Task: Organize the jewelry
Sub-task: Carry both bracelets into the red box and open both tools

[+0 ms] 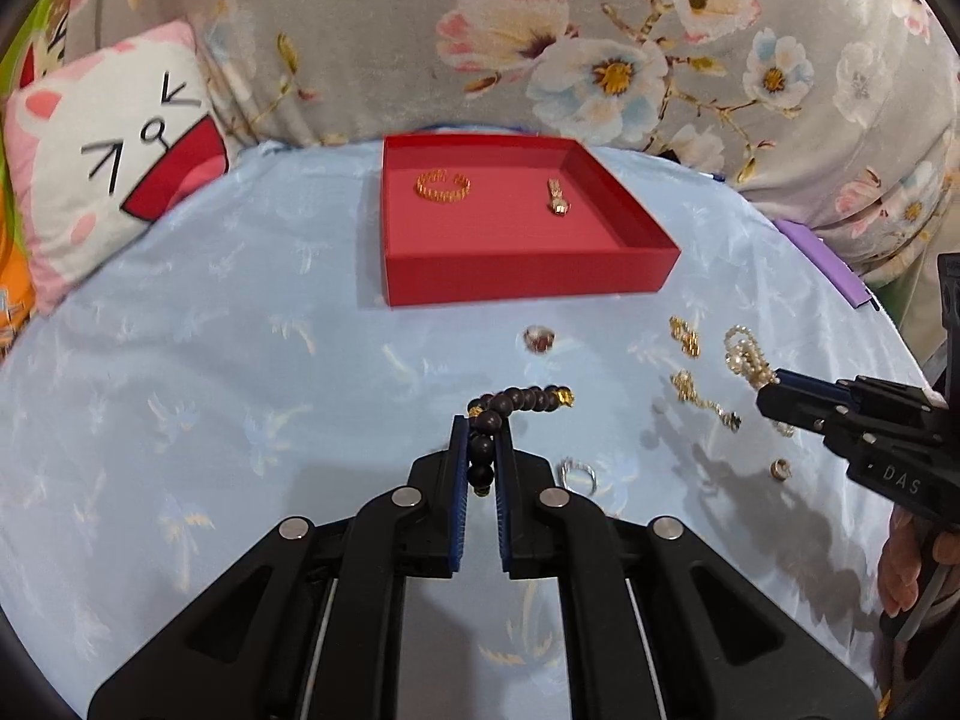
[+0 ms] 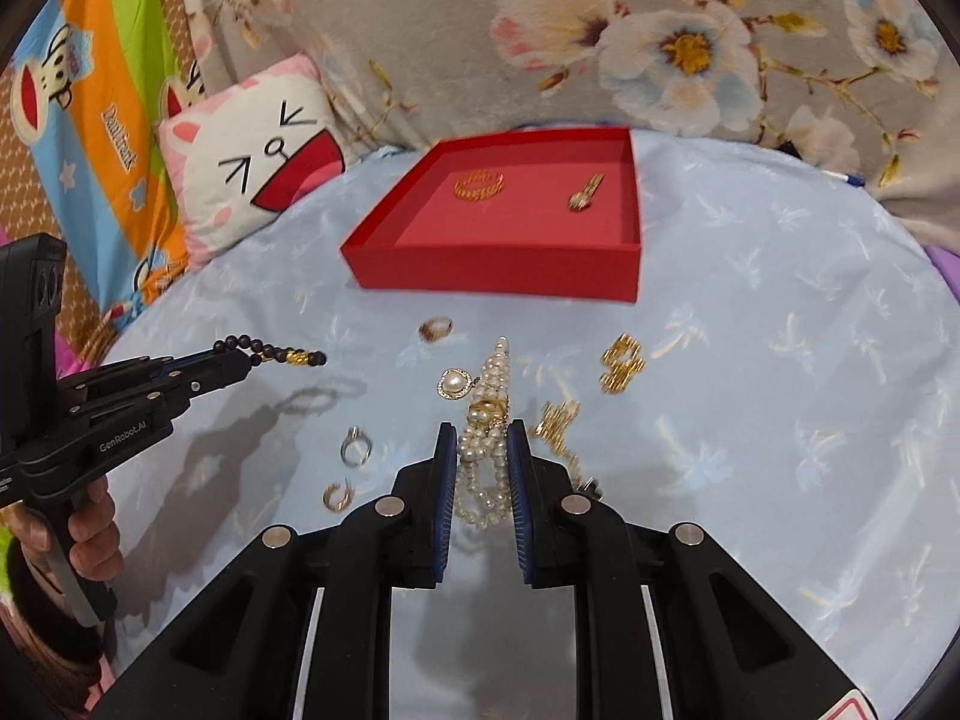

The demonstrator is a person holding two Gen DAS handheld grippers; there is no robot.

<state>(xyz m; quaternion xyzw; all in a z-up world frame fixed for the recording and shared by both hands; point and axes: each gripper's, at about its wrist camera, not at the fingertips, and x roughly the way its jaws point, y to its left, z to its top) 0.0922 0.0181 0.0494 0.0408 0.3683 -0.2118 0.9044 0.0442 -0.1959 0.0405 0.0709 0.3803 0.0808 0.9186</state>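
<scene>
My left gripper point(image 1: 483, 423) is shut on a dark wooden bead bracelet point(image 1: 528, 401) and holds it above the cloth; it also shows in the right wrist view point(image 2: 276, 353). My right gripper point(image 2: 482, 429) is shut on a pearl bracelet point(image 2: 489, 420), also visible in the left wrist view point(image 1: 744, 354). A red tray point(image 1: 528, 276) at the back holds a gold bracelet point(image 1: 443, 185) and a small gold watch point(image 1: 557, 197).
Loose on the light blue cloth point(image 2: 750, 360): a pearl pendant point(image 2: 454, 384), gold chain pieces point(image 2: 621, 363), a stone ring point(image 2: 436, 328), a silver ring point(image 2: 355, 447), a gold ring point(image 2: 338, 496). A cat pillow point(image 2: 252, 162) lies at back left.
</scene>
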